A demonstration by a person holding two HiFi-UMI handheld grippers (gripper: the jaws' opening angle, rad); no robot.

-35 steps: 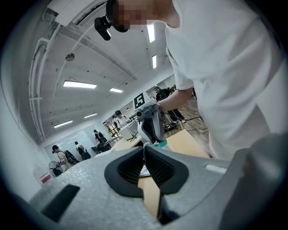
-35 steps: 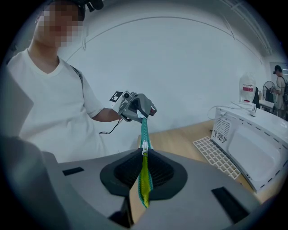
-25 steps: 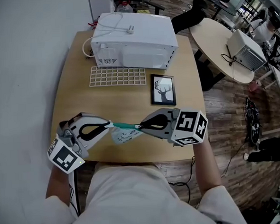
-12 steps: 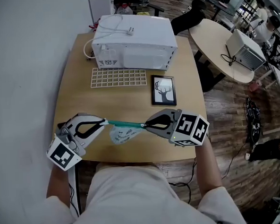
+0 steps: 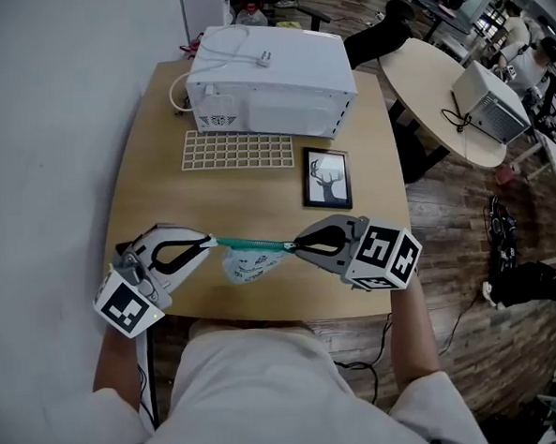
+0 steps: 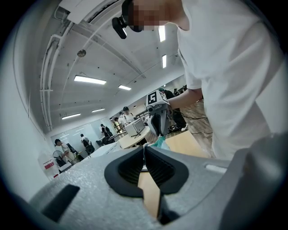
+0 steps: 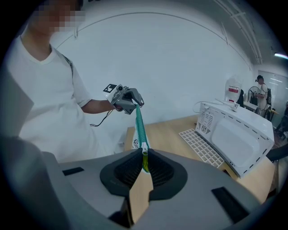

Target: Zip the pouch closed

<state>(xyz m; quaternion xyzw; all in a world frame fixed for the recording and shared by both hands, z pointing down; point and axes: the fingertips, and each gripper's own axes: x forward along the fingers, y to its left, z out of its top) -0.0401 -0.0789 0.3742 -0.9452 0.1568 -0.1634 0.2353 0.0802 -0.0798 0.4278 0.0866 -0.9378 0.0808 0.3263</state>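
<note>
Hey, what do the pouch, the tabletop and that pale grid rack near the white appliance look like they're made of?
Pouch: probably thin soft plastic film, pale and crumpled, with print on it. Its teal zipper strip could be plastic or fabric.
Tabletop: light wood or wood-look laminate, with a matte, even surface.
Grid rack: likely moulded plastic, cream and dull, with no metallic glint.

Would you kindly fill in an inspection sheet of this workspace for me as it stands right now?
Surface: light wooden table.
Job's things: pouch stretched between the tools, teal zipper taut.
Clutter: white appliance, grid tray, framed picture, all behind the pouch.
Grippers: left tool shut on the pouch's end; right tool shut on the zipper pull.
Cables: white cord with plug lying on the appliance.
Surroundings: round table, people beyond it, wooden floor.
</note>
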